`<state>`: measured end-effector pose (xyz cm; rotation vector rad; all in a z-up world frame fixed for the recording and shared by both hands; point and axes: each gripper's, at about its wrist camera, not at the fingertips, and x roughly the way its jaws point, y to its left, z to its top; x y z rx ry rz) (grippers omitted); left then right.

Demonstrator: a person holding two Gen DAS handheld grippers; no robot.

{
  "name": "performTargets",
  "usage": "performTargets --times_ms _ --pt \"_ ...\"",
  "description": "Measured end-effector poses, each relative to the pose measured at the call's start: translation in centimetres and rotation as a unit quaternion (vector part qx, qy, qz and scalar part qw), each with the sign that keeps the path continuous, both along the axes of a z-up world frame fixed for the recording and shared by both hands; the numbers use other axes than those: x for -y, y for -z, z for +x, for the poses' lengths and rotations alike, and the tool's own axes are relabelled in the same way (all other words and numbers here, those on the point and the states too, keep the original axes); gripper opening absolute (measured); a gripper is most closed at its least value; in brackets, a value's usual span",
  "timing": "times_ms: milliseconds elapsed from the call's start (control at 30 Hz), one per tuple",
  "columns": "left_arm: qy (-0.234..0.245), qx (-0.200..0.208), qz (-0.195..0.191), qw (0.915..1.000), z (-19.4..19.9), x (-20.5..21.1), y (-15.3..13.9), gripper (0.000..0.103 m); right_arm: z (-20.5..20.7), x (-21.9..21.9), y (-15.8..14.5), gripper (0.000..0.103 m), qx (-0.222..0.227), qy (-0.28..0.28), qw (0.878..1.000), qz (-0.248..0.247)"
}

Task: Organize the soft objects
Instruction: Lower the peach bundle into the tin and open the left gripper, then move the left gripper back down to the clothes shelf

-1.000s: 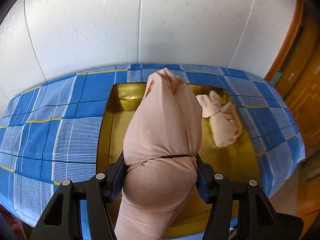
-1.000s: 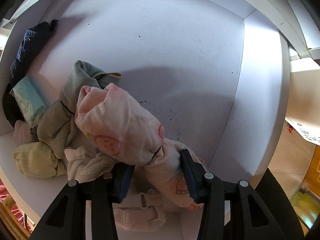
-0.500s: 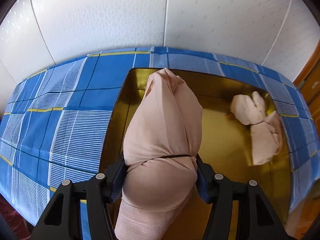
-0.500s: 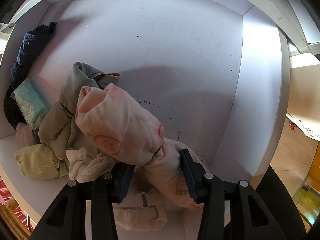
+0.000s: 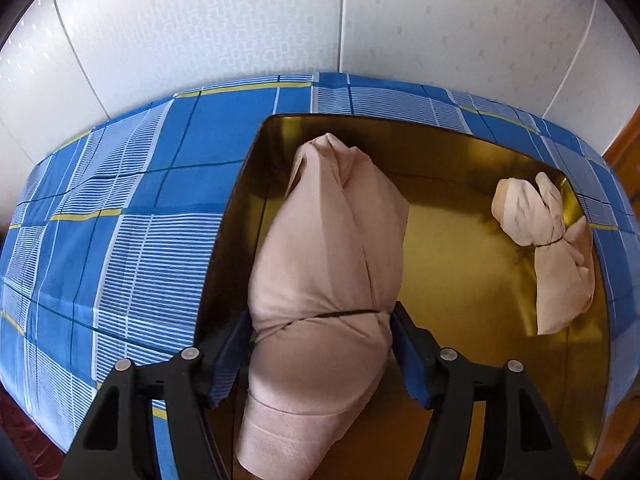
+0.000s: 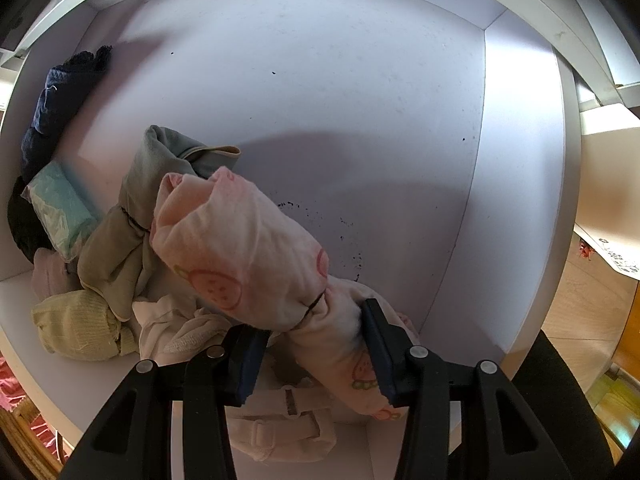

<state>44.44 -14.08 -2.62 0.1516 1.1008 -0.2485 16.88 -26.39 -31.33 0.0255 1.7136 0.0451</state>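
A beige cloth bundle (image 5: 328, 240), tied with a thin black band, lies lengthwise in a gold tray (image 5: 460, 280). My left gripper (image 5: 320, 344) straddles its banded waist; its jaws are opening and the pads no longer squeeze the cloth. A second, smaller beige bundle (image 5: 548, 248) rests at the tray's right end. In the right wrist view my right gripper (image 6: 316, 344) points down into a white drawer (image 6: 360, 100), shut on the tail of a pink strawberry-print bundle (image 6: 240, 248).
The tray sits on a blue checked cloth (image 5: 120, 220) against a white panelled wall. In the drawer's left corner lie an olive bundle (image 6: 124, 240), a yellow knit (image 6: 76, 324), a teal packet (image 6: 60, 208), dark blue cloth (image 6: 56, 108) and a white garment (image 6: 280, 424).
The left gripper has come down and leftward over the tray with the beige bundle, and its pads have eased off it. The right gripper and pink bundle have not moved.
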Motion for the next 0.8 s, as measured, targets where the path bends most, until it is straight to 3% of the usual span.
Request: performTargets --times_ms 133,267,433,800 --pt "0.007 0.01 -0.007 0.9999 -0.5 0.0 -0.7 0.078 0.0 0.0 0.0 0.048 0.0 0.0 1.0 0.0" --pt "0.016 0.036 0.013 0.9992 -1.0 0.0 -1.7 0.084 0.0 0.2 0.1 0.048 0.002 0.007 1.0 0.004" --pt "0.017 0.042 -0.007 0.9989 -1.6 -1.0 -2.7 0.084 -0.2 0.1 0.2 0.048 0.003 0.004 1.0 0.003" --pt "0.025 0.085 0.0 0.9961 -5.3 -3.3 -4.9 0.085 -0.4 -0.2 0.2 0.048 0.004 -0.001 1.0 -0.001"
